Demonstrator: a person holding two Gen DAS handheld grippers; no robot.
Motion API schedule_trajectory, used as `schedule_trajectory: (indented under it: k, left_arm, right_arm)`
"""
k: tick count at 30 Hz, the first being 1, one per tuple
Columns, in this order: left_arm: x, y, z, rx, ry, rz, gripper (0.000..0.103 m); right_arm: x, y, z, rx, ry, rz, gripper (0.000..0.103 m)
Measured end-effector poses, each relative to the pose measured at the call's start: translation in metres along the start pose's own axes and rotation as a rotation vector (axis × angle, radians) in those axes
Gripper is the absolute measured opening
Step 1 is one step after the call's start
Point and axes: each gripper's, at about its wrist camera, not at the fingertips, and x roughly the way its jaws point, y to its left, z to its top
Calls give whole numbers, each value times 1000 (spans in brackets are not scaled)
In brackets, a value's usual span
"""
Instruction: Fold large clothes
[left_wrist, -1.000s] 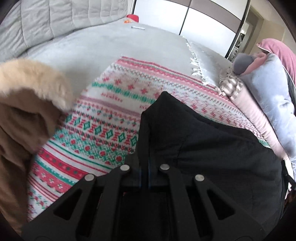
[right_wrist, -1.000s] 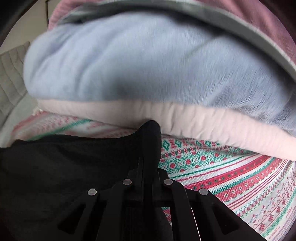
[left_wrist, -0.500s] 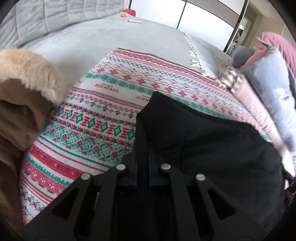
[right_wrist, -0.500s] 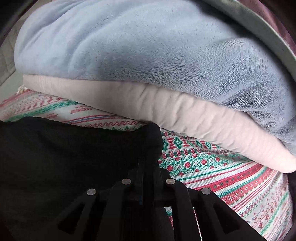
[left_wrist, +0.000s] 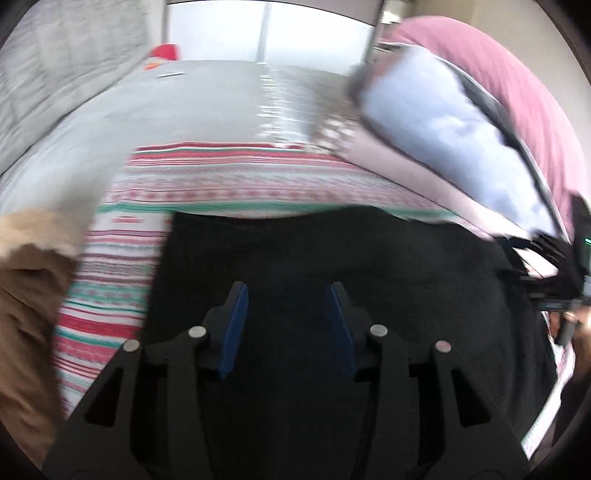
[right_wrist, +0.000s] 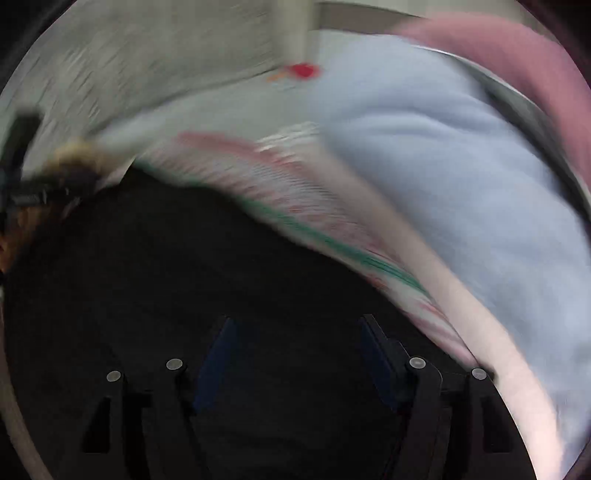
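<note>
Right under both cameras, the left gripper (left_wrist: 288, 295) and right gripper (right_wrist: 295, 328) are spread wide, holding nothing. The black garment (left_wrist: 332, 251) lies flat on the patterned blanket (left_wrist: 229, 181); beyond, what looks like stacked blankets (right_wrist: 461, 177), pretty blurry.

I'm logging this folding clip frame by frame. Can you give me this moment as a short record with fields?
left gripper: open, above the black garment, gripping nothing
right gripper: open, above the same garment, gripping nothing
black garment: lying flat on the patterned blanket
folded stack: light blue, pale pink and mauve textiles, to the right of the garment
tan fur-trimmed coat: at the left edge
image quality: both views motion-blurred
</note>
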Motion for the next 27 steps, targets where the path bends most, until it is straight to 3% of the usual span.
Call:
schedule_trajectory:
  k: [3,5,7,9,11,13,14,15,19,27]
  left_arm:
    - [-9,-12,-19,-18,32,-87,46]
    - [-16,-12,-37,3,89,-77,46]
    - [-22,-15,-48,54,96,-89,46]
    - [-25,-18,-55,86,109,-94,46]
    - [-24,-19,-57,94,112,-109,46]
    - [-19,-18,-56,84,104,-118,46]
    - [-14,-16,-57,65,111,-120,46]
    - [-12,-12,-58,53,117,-125,46]
    - [-2,-8,-66,14,125,-131,46]
    - [-18,-3,-64,-24,52,-122,46]
  right_arm:
    - [31,16,31,-34,27,68,70]
    - [47,10,45,-23,26,148,70]
    - [69,7,49,-39,73,207,70]
    - [93,14,47,-38,156,223,69]
    - [107,12,44,-14,180,218,69]
    - [115,17,41,8,165,243,58]
    - [119,21,38,7,171,262,29]
    - [120,27,36,-5,177,262,4]
    - [115,57,36,-115,170,154,1]
    - [82,102,48,-216,78,33,0]
